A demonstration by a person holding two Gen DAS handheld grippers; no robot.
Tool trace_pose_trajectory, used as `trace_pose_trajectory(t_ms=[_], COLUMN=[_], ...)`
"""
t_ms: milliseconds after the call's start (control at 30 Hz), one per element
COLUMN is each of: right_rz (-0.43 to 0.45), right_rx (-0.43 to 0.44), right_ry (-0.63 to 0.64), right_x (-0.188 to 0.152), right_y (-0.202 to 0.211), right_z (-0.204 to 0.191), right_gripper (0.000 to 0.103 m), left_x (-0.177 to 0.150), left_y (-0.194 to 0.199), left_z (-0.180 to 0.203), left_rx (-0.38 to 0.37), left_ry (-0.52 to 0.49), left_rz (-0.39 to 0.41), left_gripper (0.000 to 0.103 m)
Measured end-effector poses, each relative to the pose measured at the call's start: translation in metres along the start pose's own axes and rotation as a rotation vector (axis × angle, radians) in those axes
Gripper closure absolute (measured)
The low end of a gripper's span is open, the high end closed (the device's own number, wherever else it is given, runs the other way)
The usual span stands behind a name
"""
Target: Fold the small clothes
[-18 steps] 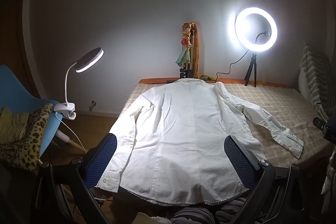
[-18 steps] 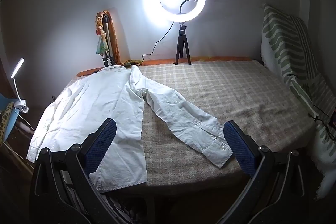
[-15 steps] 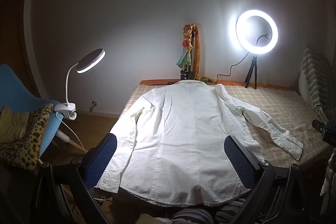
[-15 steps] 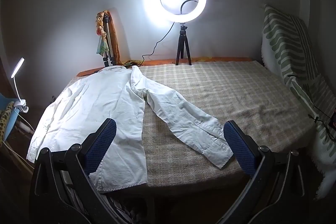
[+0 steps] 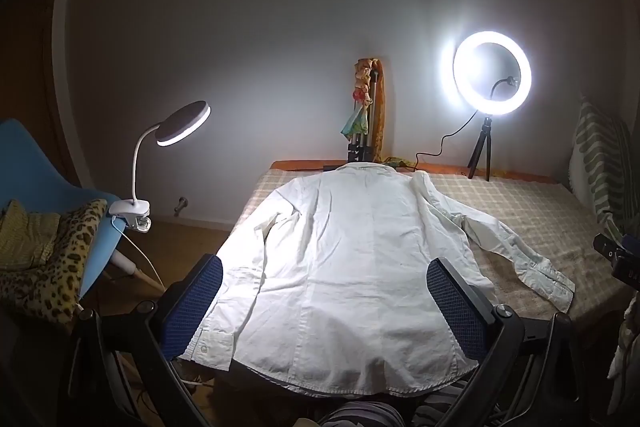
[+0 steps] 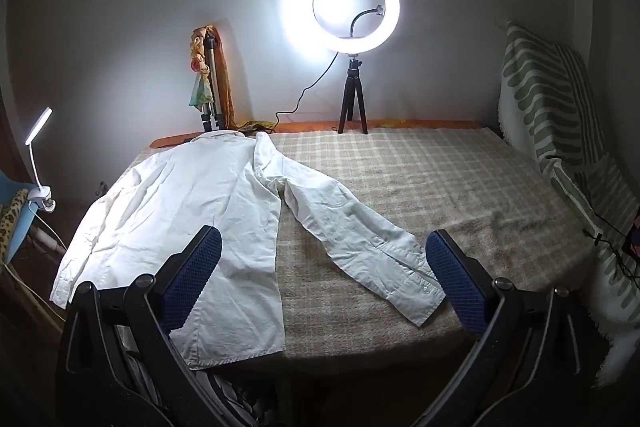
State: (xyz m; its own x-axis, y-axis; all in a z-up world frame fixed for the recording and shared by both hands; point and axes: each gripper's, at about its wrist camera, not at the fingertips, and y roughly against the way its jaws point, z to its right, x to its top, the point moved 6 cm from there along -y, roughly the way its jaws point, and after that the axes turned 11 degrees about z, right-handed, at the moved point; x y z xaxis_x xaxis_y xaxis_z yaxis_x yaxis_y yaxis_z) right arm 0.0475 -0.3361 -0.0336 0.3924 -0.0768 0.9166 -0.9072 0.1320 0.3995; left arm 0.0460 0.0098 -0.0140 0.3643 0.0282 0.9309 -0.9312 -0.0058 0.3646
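Shirt [image 5: 344, 267] white woven, flat, wrinkled, sleeves out

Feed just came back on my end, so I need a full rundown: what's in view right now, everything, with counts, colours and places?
shirt: one, white, spread flat on the bed, one sleeve angled out to the right
bed cover: one, beige check, under the shirt
ring light: one, lit, on a black tripod at the bed's far edge
clip lamp: one, white, lit, clipped to the chair
chair: one, blue, left of the bed
leopard-print cloth: one, on the chair
striped cloth: one, green and white, right of the bed
left gripper: open, above the shirt's hem
right gripper: open, empty
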Motion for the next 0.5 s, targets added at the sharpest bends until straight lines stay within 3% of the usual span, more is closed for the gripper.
trace_pose_trajectory(t_ms=[500], right_rz=[-0.001], right_rx=[-0.003], right_ry=[0.000], right_x=[0.0029], right_y=[0.0028], right_z=[-0.0041], right_gripper=[0.000], left_x=[0.0067], left_y=[0.0051], left_z=[-0.0010], left_rx=[0.011], left_ry=[-0.009], left_rz=[0.012], left_gripper=[0.001])
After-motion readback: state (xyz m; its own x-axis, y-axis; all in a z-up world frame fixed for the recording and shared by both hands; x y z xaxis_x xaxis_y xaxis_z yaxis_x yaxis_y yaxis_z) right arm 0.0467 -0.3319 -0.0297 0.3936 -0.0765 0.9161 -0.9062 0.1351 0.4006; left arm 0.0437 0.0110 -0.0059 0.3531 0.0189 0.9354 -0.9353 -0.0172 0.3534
